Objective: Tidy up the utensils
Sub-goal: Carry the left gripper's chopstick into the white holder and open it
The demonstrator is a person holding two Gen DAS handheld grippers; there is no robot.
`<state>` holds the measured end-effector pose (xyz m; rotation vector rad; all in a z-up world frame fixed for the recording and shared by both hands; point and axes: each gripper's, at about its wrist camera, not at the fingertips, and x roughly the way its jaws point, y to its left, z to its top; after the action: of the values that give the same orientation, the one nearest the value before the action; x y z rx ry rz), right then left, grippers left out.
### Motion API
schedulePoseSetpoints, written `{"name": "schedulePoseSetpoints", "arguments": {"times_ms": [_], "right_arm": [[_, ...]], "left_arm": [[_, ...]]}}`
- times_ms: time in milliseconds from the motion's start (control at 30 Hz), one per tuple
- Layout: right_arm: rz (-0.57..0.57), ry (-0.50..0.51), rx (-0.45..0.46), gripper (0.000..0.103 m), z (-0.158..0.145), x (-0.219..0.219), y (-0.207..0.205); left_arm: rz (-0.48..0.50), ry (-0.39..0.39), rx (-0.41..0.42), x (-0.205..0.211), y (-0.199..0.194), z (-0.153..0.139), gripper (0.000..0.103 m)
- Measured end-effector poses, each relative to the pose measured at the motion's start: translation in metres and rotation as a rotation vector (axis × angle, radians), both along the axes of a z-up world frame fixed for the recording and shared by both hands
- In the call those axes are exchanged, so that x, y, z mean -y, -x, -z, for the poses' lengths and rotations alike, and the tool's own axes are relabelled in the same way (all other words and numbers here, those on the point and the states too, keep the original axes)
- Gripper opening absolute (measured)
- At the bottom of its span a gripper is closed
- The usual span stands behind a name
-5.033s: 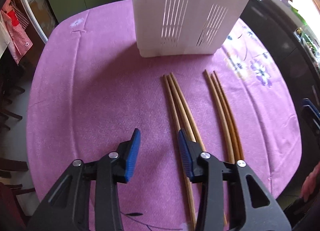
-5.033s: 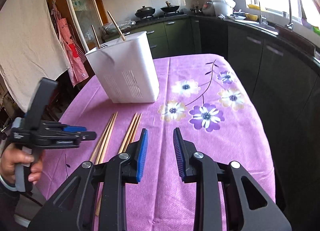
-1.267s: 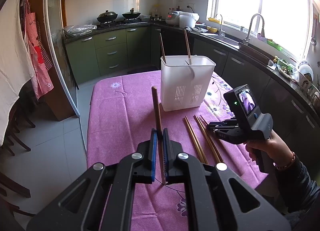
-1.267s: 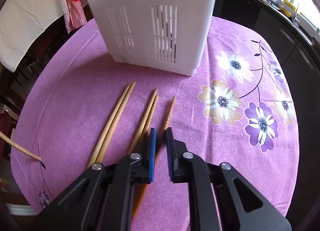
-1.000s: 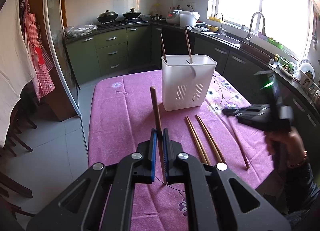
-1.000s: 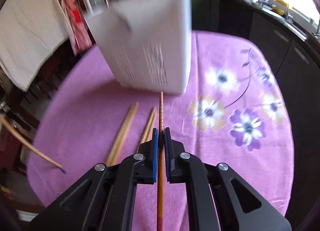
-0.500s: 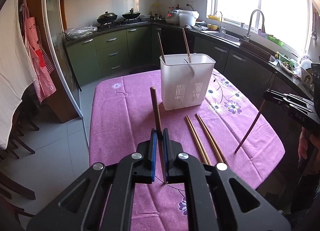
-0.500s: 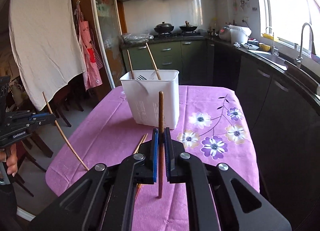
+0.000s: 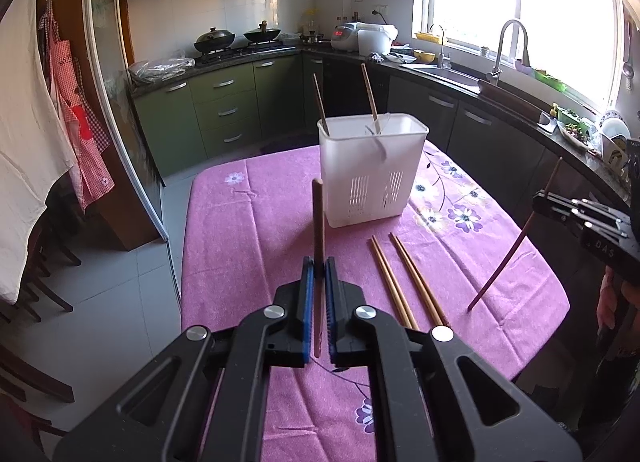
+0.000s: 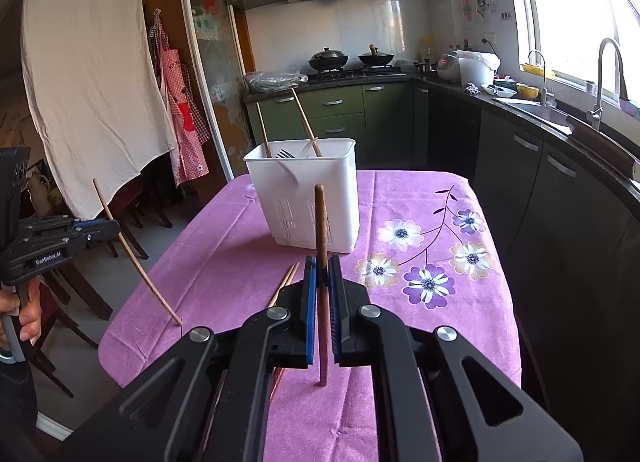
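Observation:
In the left wrist view my left gripper (image 9: 319,268) is shut on a light wooden chopstick (image 9: 318,218), held upright above the purple table. Beyond it stands the white slotted utensil holder (image 9: 372,170) with two chopsticks (image 9: 370,94) leaning in it. Several chopsticks (image 9: 404,278) lie on the cloth before the holder. At that view's right edge my right gripper (image 9: 540,202) holds a dark chopstick (image 9: 516,240) slanting down. In the right wrist view the right gripper (image 10: 321,266) is shut on the dark chopstick (image 10: 320,230), facing the holder (image 10: 304,198). The left gripper (image 10: 114,228) shows at the left.
The purple flowered tablecloth (image 10: 440,230) covers a table with edges close on all sides. Dark cabinets and a sink (image 9: 460,74) run along the right. Wooden chairs (image 10: 76,282) stand to the left. A fork (image 10: 284,153) rests in the holder. A person's hand (image 10: 24,314) grips the left tool.
Both grippers, open over the lying chopsticks earlier, have each shut on one. Within the last second the right gripper rose and drew back from the table with its chopstick; the left stayed still.

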<state>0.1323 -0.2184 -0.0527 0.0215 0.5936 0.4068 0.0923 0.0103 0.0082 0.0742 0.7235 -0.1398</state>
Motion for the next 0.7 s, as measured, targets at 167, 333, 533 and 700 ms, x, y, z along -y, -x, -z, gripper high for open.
{"name": "schedulePoseSetpoints", "arguments": {"times_ms": [167, 333, 533, 700], "right_arm": [[-0.007, -0.003, 0.000, 0.007, 0.001, 0.001, 0.000], [-0.012, -0.010, 0.001, 0.007, 0.002, 0.002, -0.002], [-0.021, -0.027, -0.003, 0.007, 0.003, 0.008, -0.005], [-0.027, -0.035, -0.009, 0.007, 0.004, 0.012, -0.009]], "left_arm": [[0.030, 0.001, 0.020, 0.008, -0.014, -0.025, 0.005], [0.056, 0.005, 0.078, 0.022, -0.042, -0.072, 0.005], [0.061, 0.035, 0.173, 0.036, -0.078, -0.125, 0.005], [0.058, 0.043, 0.232, 0.047, -0.111, -0.148, 0.005]]}}
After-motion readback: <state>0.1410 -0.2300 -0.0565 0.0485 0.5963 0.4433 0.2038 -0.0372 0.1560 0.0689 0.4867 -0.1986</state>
